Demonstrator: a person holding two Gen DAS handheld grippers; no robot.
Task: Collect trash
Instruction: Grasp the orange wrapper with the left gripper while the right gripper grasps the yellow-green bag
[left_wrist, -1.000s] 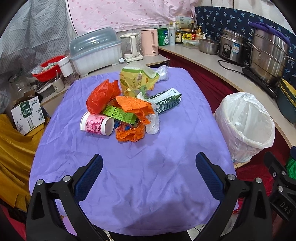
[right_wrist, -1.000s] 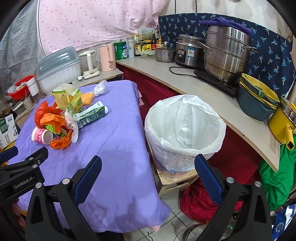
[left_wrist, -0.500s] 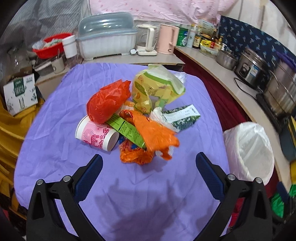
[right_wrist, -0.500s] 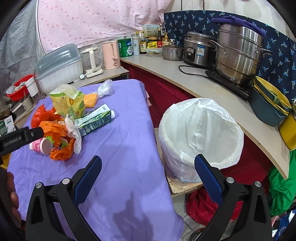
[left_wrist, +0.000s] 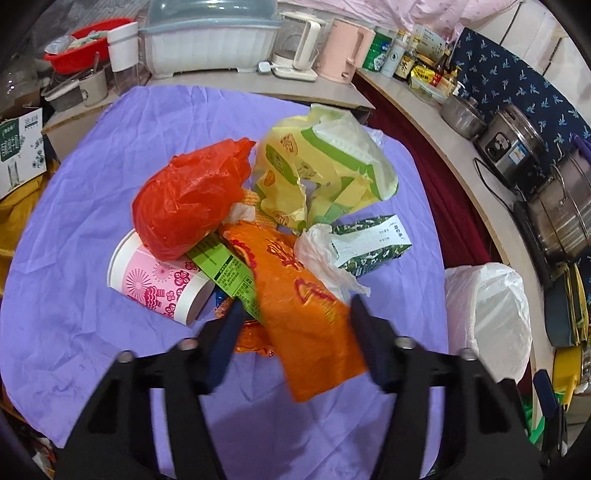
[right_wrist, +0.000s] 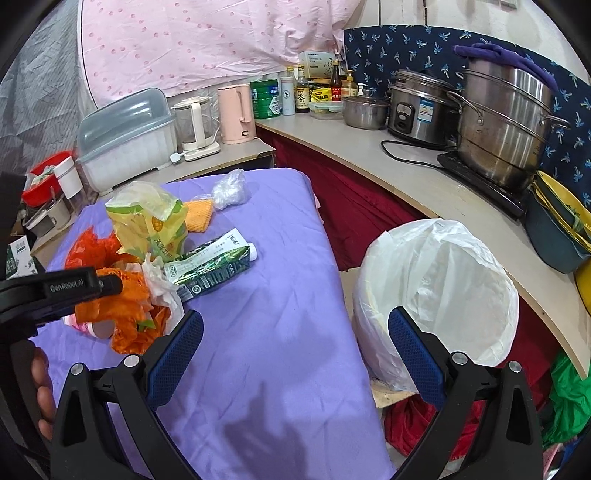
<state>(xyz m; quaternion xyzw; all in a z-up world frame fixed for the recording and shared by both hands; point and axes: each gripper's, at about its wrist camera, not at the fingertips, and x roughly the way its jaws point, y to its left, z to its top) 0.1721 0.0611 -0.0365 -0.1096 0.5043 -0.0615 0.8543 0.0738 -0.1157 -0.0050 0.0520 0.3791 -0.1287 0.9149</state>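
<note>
Left claw (left_wrist: 295, 321) jaws just closing around orange wrapper (left_wrist: 303, 295) in the trash pile mid-table (left_wrist: 92, 184), contact blurred, grip unclear. Right claw (right_wrist: 295, 347) wide open, empty, between table edge and lined bin (right_wrist: 443, 288).

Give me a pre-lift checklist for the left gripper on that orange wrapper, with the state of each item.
1. Crinkled orange plastic wrapper between the left gripper fingers, which have just been closing: ok.
2. Pads pressing firmly on it: cannot tell, blurred.
3. Green printed paper strip clear of the grip: not ok, beside the left finger.
4. White-lined trash bin open: ok.
5. Right gripper open, empty: ok.
</note>
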